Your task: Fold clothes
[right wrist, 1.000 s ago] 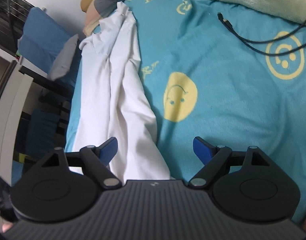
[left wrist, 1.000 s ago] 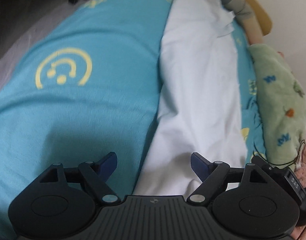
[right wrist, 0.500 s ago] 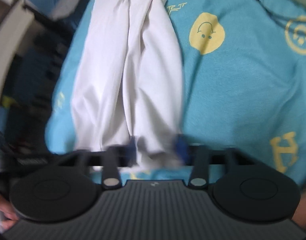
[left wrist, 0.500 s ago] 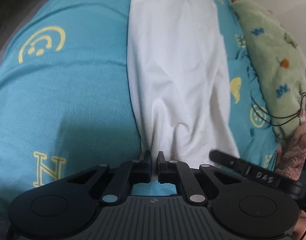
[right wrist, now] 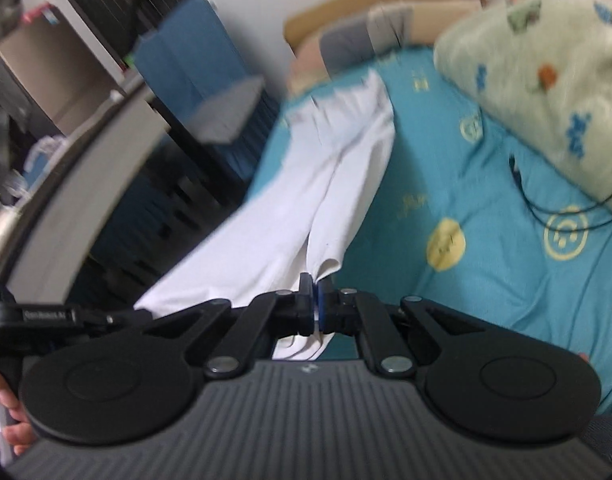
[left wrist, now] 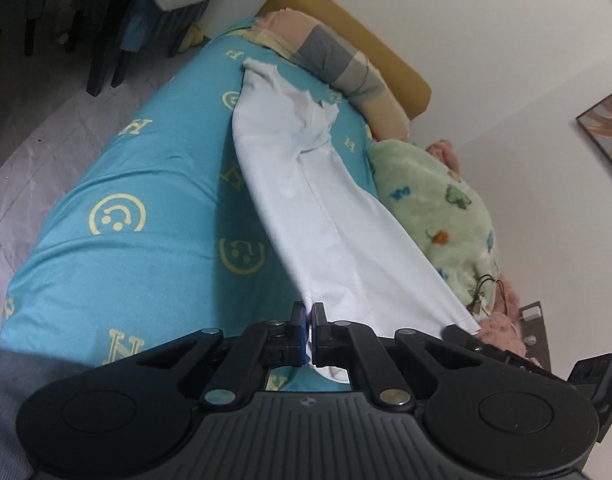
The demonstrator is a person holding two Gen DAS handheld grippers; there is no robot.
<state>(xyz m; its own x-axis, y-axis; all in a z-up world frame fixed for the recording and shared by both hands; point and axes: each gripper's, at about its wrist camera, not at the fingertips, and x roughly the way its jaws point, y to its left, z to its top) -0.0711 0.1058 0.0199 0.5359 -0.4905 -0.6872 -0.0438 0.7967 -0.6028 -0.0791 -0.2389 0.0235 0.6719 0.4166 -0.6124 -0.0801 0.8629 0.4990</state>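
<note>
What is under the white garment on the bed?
Under the white garment lies the blue sheet, visible beside it. The garment covers the strip of sheet directly below. Both grippers pinch its near end.

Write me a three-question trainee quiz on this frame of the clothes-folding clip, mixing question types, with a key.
1. True or false: the left tongs are shut on the near edge of the white cotton garment.
2. Multiple choice: what lies under the garment's far end? A) bare wooden floor B) turquoise bedsheet with yellow smiley prints C) grey desk
3. Fill in: in the right wrist view, the thin black cable runs across the sheet beside the pale ______ fleece blanket.

Key: 1 true; the right tongs pinch the same garment too. 2 B. 3 green.
</note>
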